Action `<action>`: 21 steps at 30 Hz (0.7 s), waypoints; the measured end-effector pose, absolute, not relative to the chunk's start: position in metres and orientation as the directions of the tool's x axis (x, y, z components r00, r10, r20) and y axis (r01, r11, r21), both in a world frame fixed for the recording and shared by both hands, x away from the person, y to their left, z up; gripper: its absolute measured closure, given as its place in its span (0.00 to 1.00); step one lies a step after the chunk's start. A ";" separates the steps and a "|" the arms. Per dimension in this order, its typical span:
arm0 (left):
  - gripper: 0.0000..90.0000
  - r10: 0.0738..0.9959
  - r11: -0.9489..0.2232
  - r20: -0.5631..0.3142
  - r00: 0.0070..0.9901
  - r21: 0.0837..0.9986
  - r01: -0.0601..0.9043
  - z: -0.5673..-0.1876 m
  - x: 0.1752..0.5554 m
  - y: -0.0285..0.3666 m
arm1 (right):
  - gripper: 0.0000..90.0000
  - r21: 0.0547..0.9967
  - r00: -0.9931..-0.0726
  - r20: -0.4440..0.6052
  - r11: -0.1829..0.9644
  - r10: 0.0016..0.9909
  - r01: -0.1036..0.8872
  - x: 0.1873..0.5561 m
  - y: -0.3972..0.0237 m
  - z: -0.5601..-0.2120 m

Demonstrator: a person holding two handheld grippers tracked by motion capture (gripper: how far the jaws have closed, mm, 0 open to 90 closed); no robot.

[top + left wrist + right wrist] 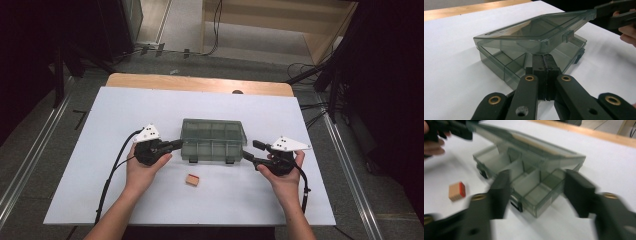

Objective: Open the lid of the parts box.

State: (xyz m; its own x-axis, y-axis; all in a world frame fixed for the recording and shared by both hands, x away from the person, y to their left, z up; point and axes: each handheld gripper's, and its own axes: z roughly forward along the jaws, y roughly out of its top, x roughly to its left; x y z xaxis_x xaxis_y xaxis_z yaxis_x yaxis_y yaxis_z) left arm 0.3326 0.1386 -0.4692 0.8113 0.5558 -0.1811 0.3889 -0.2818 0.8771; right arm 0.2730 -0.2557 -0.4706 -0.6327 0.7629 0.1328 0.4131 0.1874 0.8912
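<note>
Smoky translucent plastic compartment box (212, 140) mid white surface (100, 175), lid (536, 32) half-raised. Left claw (176, 145) closed, pressed under the lid's left edge. Right claw (251, 151) spread wide, just right of box. Small wooden block with red end (192, 179) near box front.

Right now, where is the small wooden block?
In the high view the wooden block lies on the white table, just in front of the compartment box, between the two hands and clear of both grippers.
</note>
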 end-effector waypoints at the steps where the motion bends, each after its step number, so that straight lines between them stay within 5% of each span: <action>1: 1.00 0.558 -0.275 -0.184 0.809 0.879 0.390 -0.468 0.333 0.138 | 0.14 0.894 -0.628 0.135 0.178 0.767 0.410 0.273 -0.256 -0.468; 7: 1.00 0.568 -0.259 -0.190 0.801 0.883 0.393 -0.463 0.338 0.136 | 0.01 0.909 -0.622 0.147 0.144 0.769 0.392 0.276 -0.258 -0.459; 21: 1.00 0.594 -0.212 -0.187 0.782 0.902 0.377 -0.446 0.355 0.129 | 0.00 0.913 -0.564 0.166 0.090 0.809 0.398 0.294 -0.261 -0.449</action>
